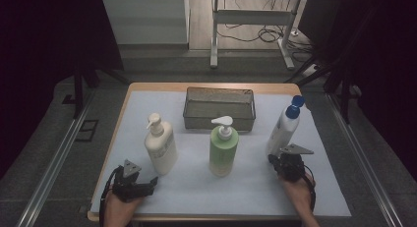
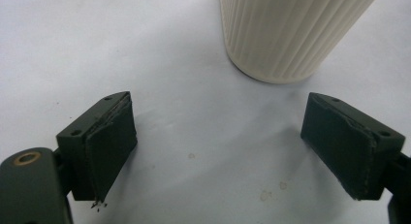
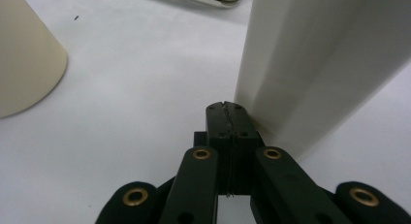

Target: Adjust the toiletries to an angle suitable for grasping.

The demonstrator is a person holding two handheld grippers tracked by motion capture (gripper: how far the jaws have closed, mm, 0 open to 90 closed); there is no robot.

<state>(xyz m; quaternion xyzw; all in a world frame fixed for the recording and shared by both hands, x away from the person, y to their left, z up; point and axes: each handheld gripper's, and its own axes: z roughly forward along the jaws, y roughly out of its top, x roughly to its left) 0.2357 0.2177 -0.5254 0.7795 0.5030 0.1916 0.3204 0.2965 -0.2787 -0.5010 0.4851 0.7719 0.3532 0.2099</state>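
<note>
Three bottles stand on the white mat: a cream pump bottle at the left, a green pump bottle in the middle and a white bottle with a blue cap at the right. My left gripper rests near the front edge, just short of the cream bottle, open with bare mat between its pads. My right gripper sits at the foot of the white bottle. Its jaws are shut with nothing between them, and their tips lie right beside the bottle's base.
A metal mesh basket stands at the back middle of the table. The mat lies bare in front of the bottles. Dark curtains and rails flank the table; a desk frame and cables lie beyond it.
</note>
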